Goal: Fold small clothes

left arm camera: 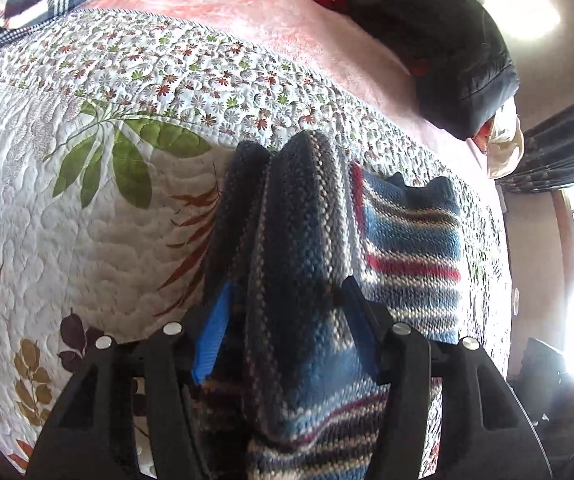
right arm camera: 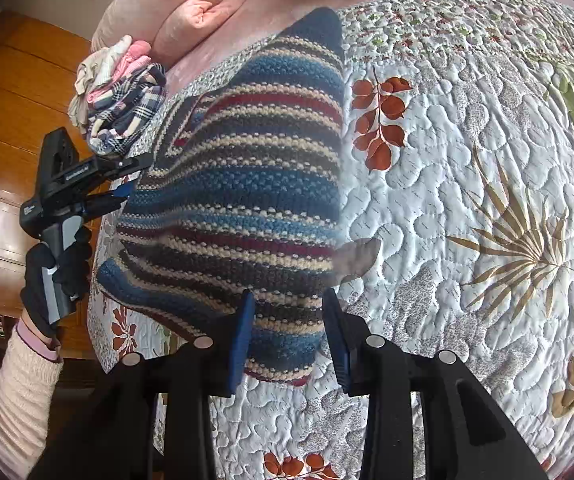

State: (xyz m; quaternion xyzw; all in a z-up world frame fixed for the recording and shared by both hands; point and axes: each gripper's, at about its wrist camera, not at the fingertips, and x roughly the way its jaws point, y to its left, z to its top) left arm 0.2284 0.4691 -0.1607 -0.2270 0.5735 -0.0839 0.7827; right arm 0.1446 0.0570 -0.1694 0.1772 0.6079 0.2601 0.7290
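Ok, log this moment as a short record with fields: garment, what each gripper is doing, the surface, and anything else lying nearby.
garment: striped knit sweater, partly lifted, not flat
left gripper: shut on the sweater's bunched edge
right gripper: fingers either side of a sweater corner; contact unclear
surface: floral quilt on a bed
nearby: pile of small clothes near the quilt's edge; pink pillow behind it
person: gloved hand on the left gripper's handle

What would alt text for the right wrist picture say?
A striped knitted garment lies on a floral quilt, one corner between the right claw's blue pads. At left, a gloved hand holds the left claw at its other edge, near a clothes pile.
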